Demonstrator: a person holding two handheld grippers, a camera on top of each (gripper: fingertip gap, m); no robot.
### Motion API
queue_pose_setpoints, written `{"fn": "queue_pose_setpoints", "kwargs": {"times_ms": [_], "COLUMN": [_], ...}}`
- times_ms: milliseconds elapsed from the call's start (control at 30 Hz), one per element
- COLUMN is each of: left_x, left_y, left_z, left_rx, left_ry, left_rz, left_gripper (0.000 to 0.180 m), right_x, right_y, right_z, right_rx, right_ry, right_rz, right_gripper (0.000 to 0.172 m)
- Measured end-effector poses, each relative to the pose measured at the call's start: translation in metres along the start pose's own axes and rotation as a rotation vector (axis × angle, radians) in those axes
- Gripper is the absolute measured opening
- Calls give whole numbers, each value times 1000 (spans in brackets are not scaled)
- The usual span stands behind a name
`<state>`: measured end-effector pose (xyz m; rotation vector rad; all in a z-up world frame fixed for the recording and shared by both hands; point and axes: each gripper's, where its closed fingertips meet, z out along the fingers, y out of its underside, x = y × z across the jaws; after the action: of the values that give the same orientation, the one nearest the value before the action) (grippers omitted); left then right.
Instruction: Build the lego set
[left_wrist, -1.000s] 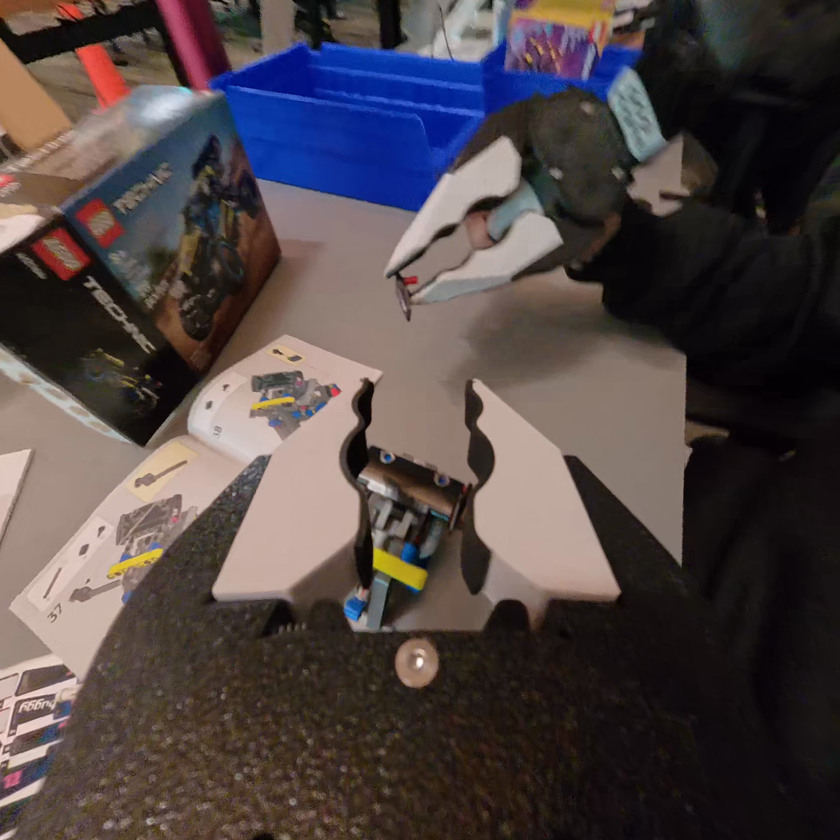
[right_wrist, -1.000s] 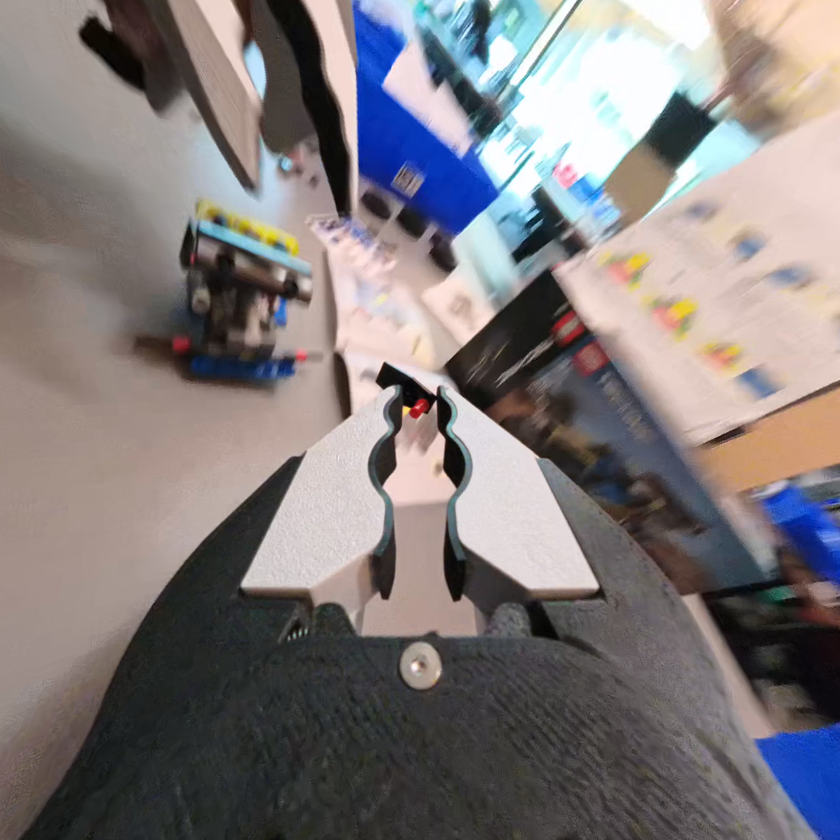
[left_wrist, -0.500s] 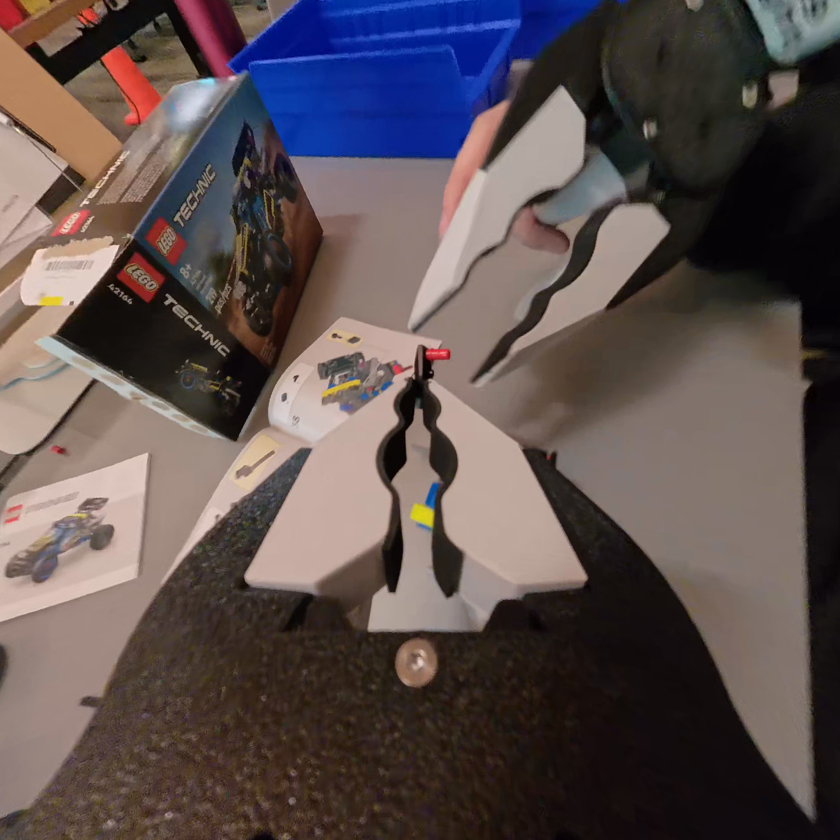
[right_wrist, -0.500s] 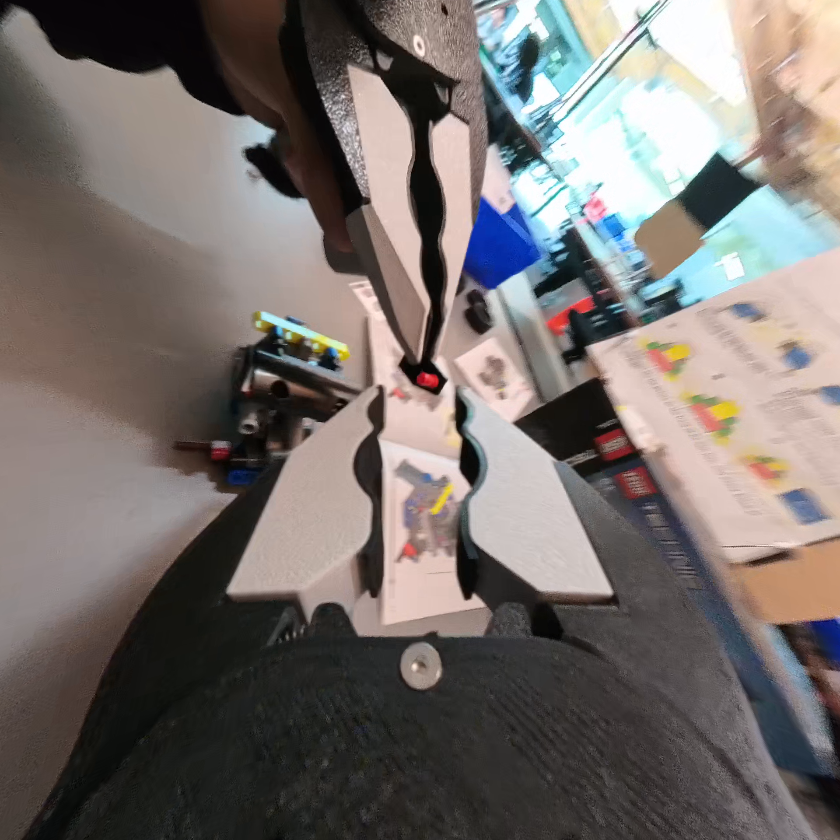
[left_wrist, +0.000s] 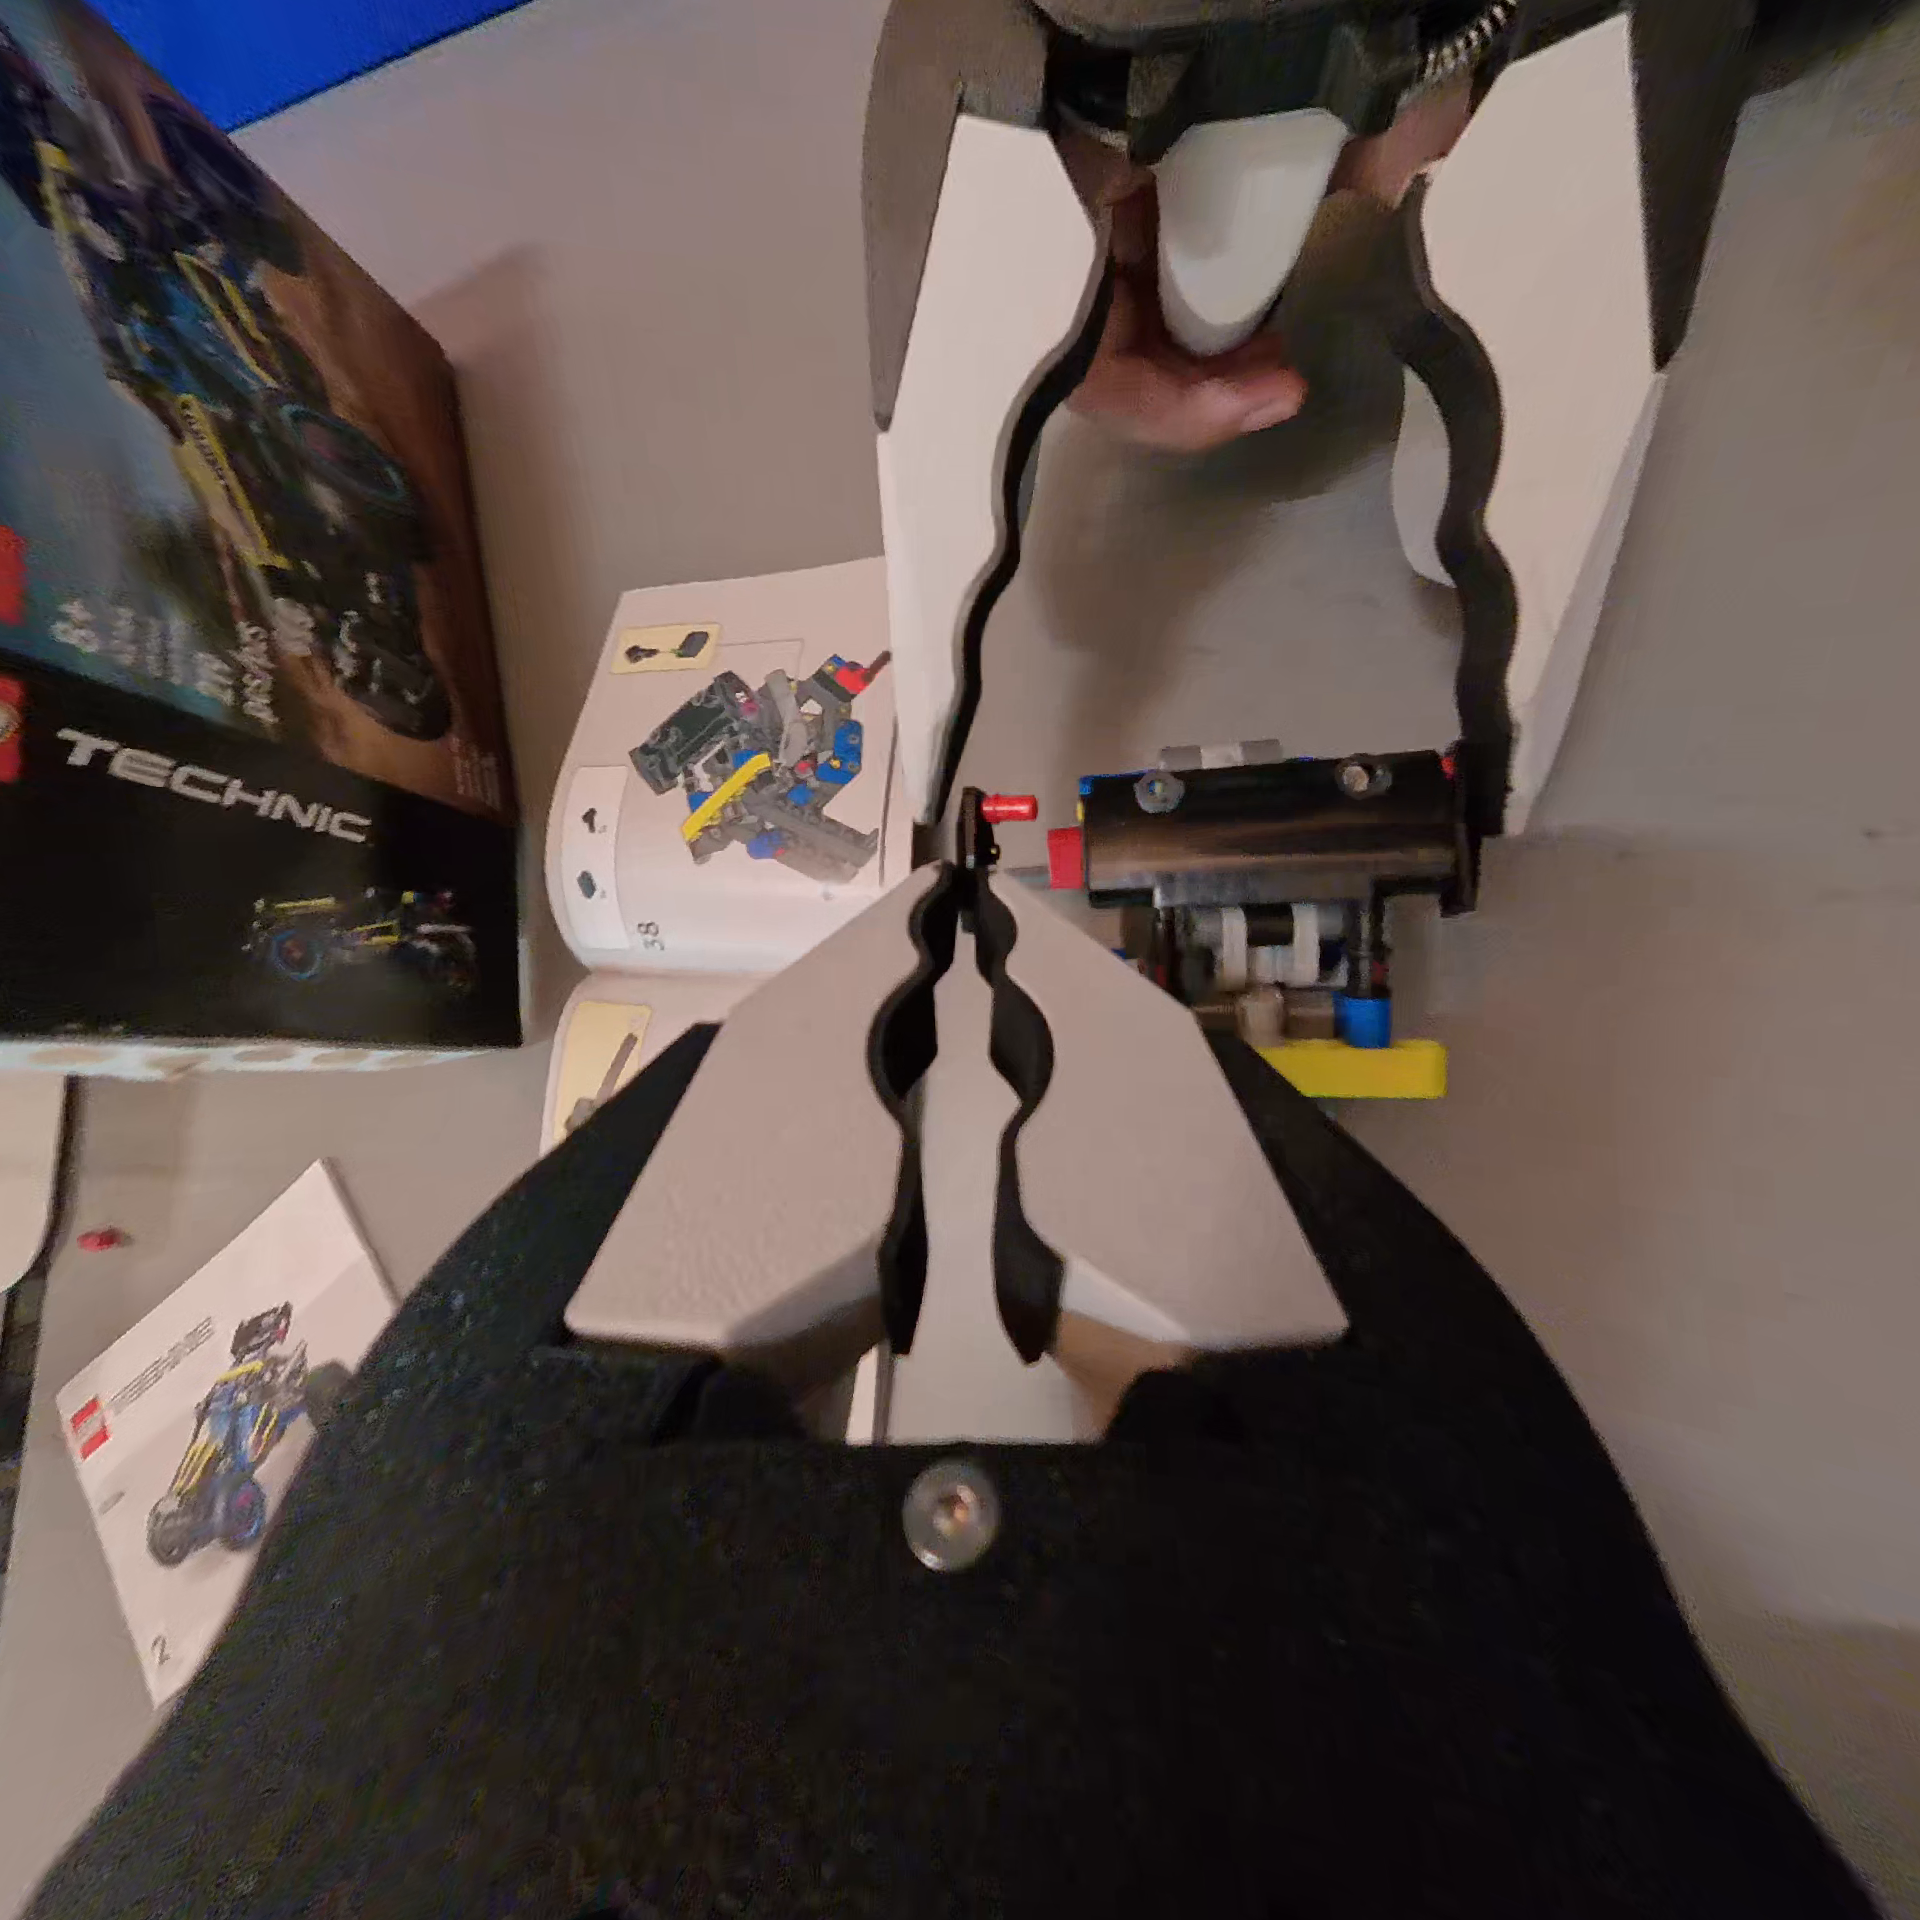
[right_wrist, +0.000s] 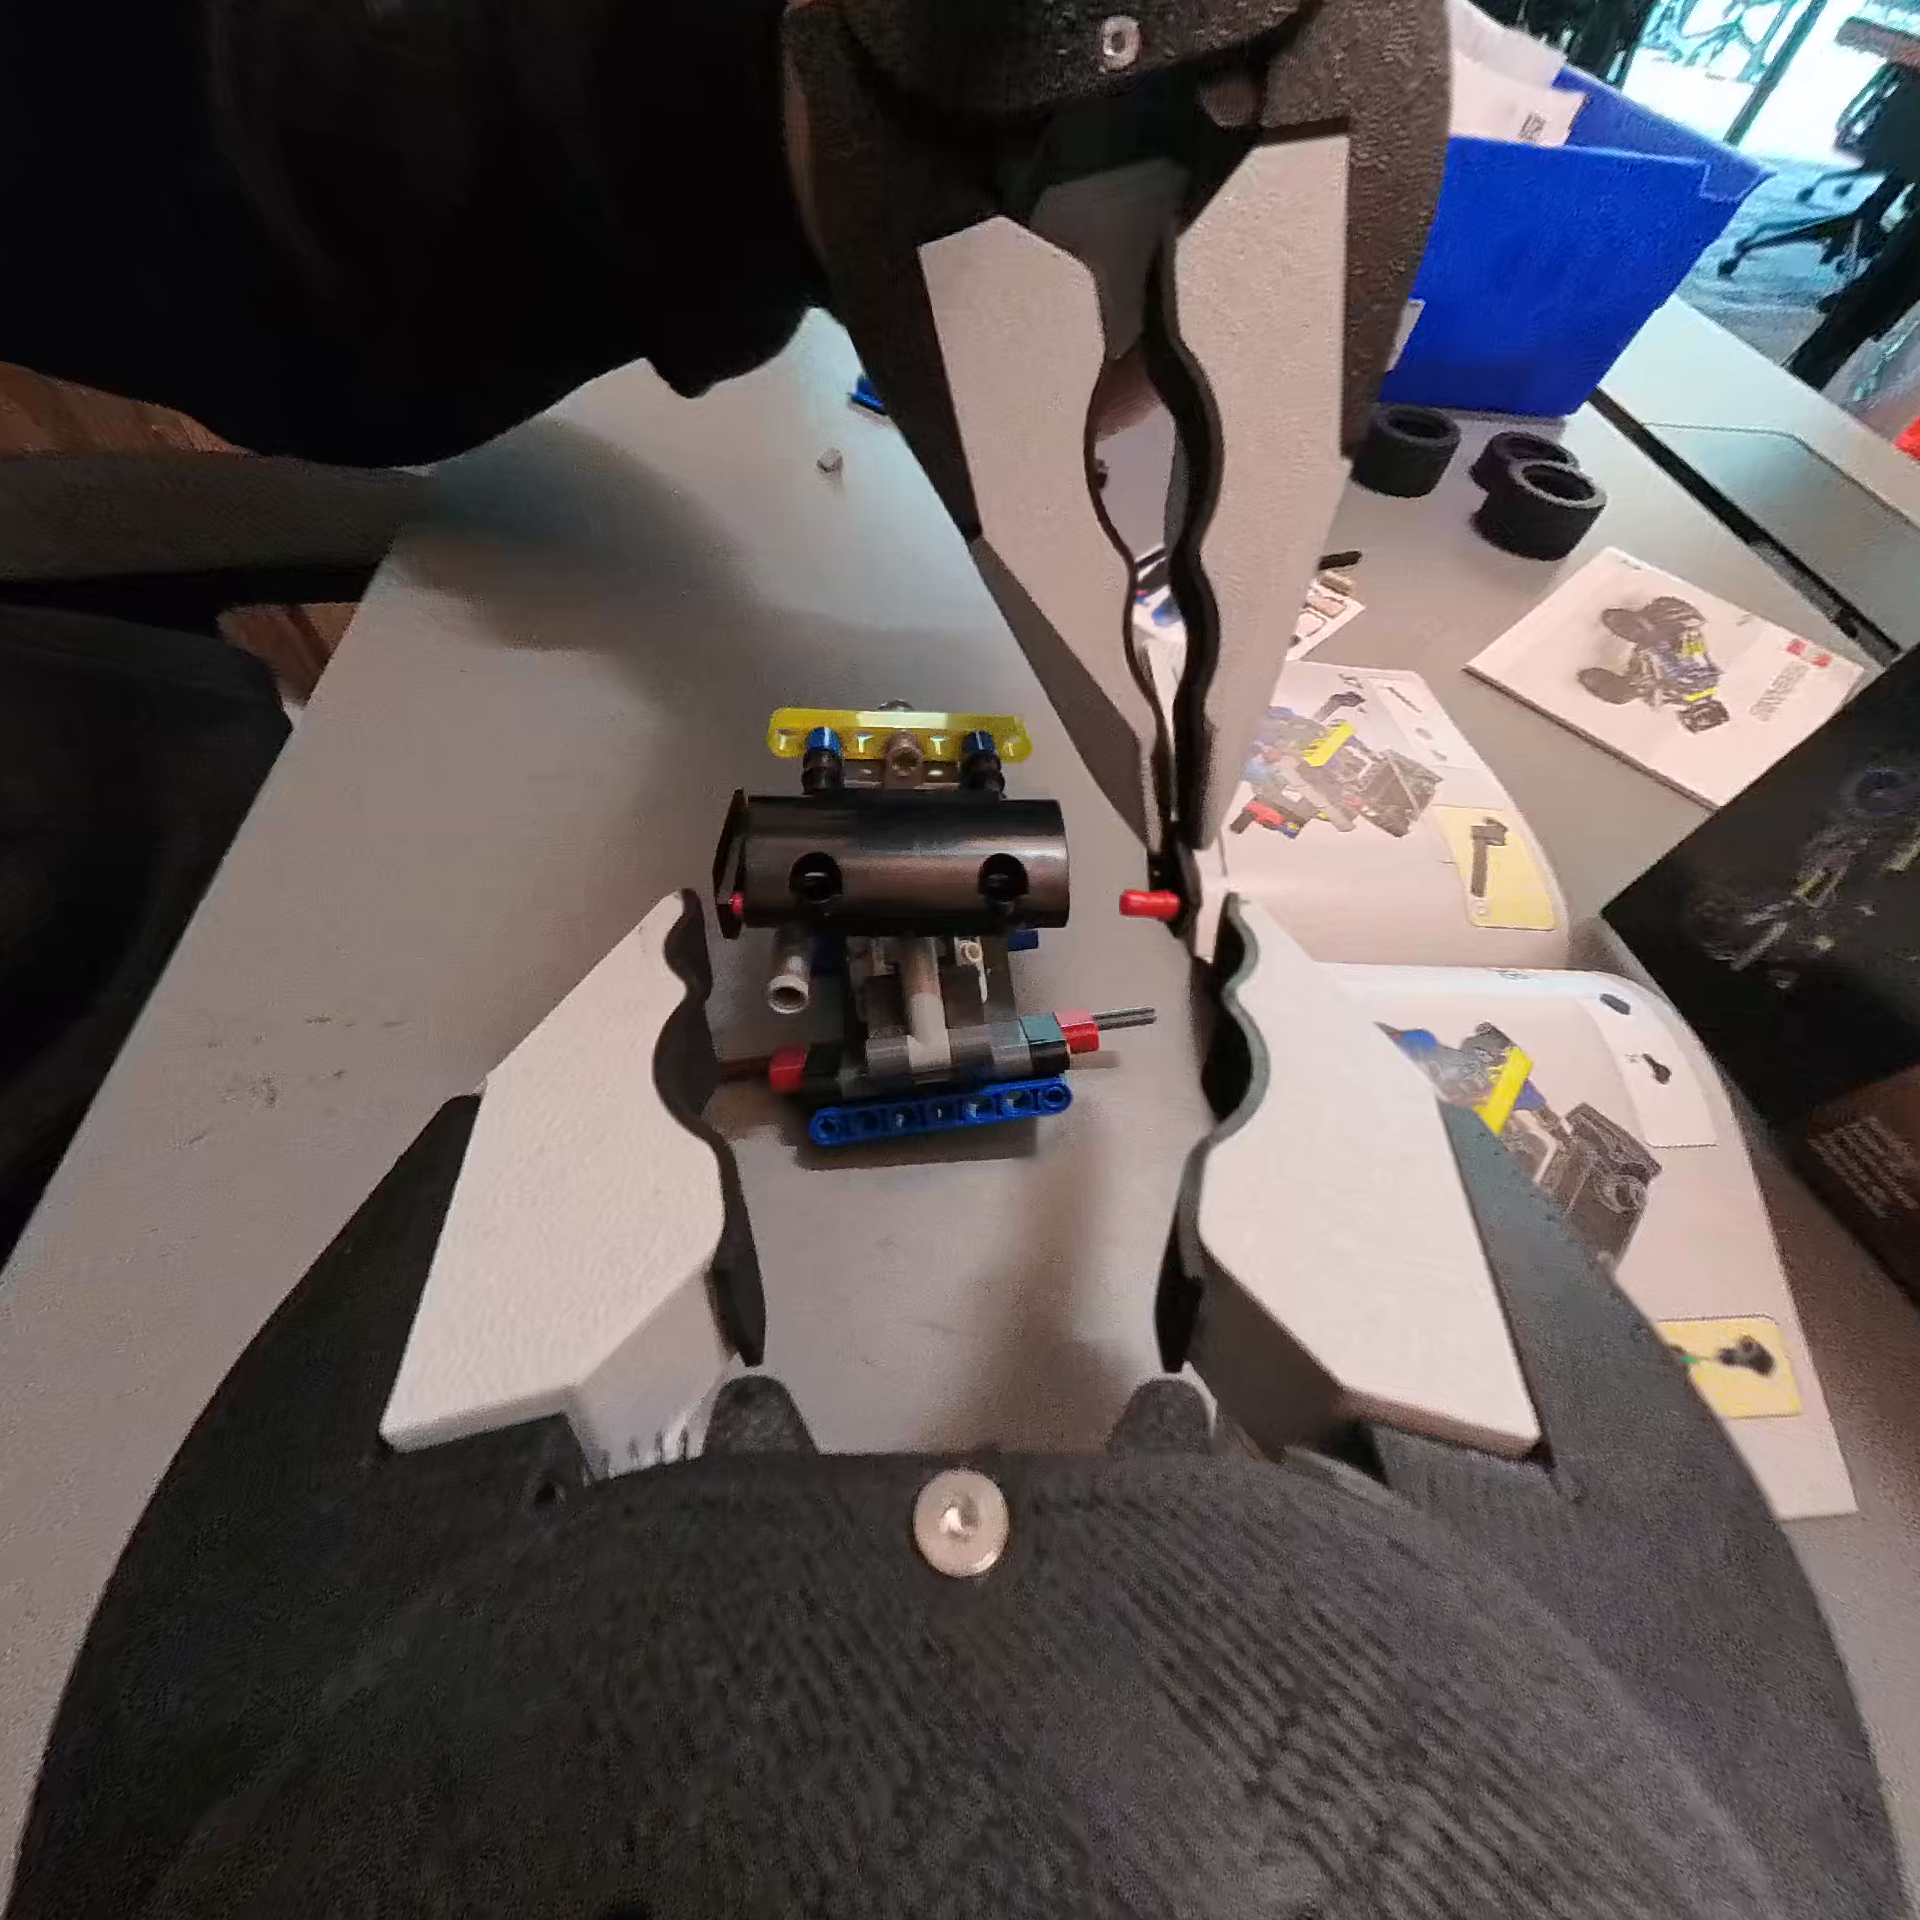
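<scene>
Left wrist view: my left hand-held gripper (left_wrist: 971, 883) is clamped on a small black piece with a red pin (left_wrist: 987, 821), just beside the brick-built assembly (left_wrist: 1268, 894) on the bench (left_wrist: 1662, 1247). My right hand-held gripper (right_wrist: 951, 935) stands wide open around that assembly; its left fingertip (right_wrist: 675, 935) seems to touch it. An open instruction booklet (left_wrist: 727, 769) lies nearby.

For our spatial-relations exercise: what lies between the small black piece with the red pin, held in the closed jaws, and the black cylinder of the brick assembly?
Only bare grey table; a gap separates the small black piece with the red pin from the black cylinder. The right wrist view shows it best.
</scene>
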<state>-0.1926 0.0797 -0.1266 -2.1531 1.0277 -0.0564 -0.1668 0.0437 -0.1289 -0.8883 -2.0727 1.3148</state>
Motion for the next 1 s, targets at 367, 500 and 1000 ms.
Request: {"fn": "queue_pose_setpoints", "kwargs": {"times_ms": [367, 500, 1000], "left_x": [6, 7, 9], "left_y": [-1, -3, -3], "left_z": [1, -4, -7], "left_rx": [-77, -125, -274], "left_ry": [65, 43, 126], "left_rz": [37, 110, 179], "left_gripper": [0, 0, 0], "right_x": [1, -2, -3], "right_y": [3, 3, 2], "right_z": [7, 7, 9], "right_rx": [-7, -6, -10], "right_ry": [13, -1, 32], "right_rz": [42, 57, 3], "right_gripper": [86, 80, 78]}}
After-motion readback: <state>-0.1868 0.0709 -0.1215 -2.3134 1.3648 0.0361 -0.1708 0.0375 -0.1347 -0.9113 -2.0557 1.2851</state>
